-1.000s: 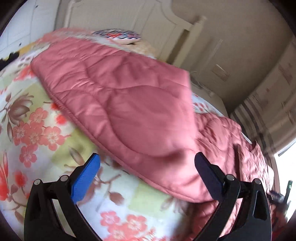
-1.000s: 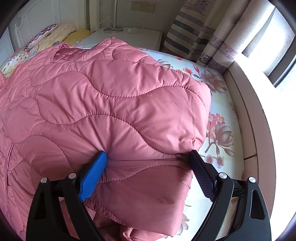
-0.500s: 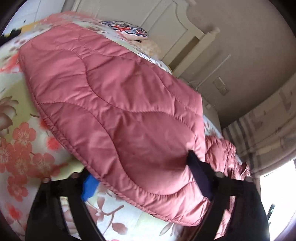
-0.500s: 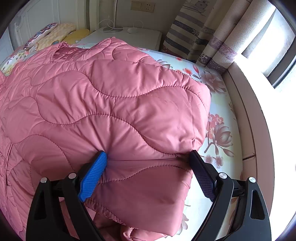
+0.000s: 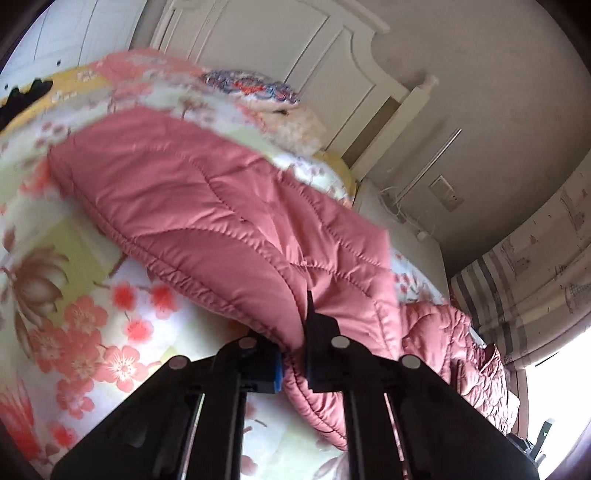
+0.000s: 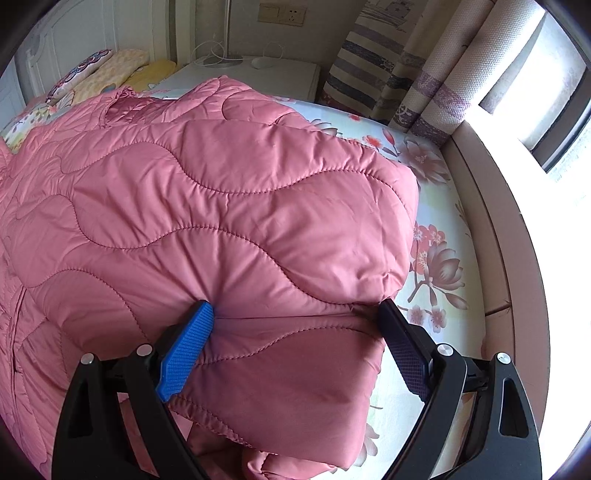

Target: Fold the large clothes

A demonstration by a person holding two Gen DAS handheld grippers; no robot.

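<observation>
A pink quilted coat [image 6: 229, 221], its smooth padded shell stitched in wavy lines, lies spread and partly folded over a bed sheet [image 6: 439, 258] printed with red blossoms and brown-pink lotus flowers. The left gripper [image 5: 293, 354] has its two fingers drawn together on the coat's gathered, piped hem, a fold of the fabric pinched between the blue pad and the black one and lifted off the sheet. The right gripper [image 6: 295, 343] has its fingers wide apart, a ribbed blue pad [image 6: 184, 354] and a darker pad pressing into a puffy folded layer of the coat from either side. Beyond the coat, at the head of the bed, a white panelled headboard [image 5: 295, 55] rises behind two pillows [image 6: 99, 70], one patterned, one pale yellow. A white bedside table [image 6: 258, 74] stands past the coat beneath a wall socket [image 6: 282, 13], and striped curtains [image 6: 388, 74] hang beside a bright window to the coat's right.
</observation>
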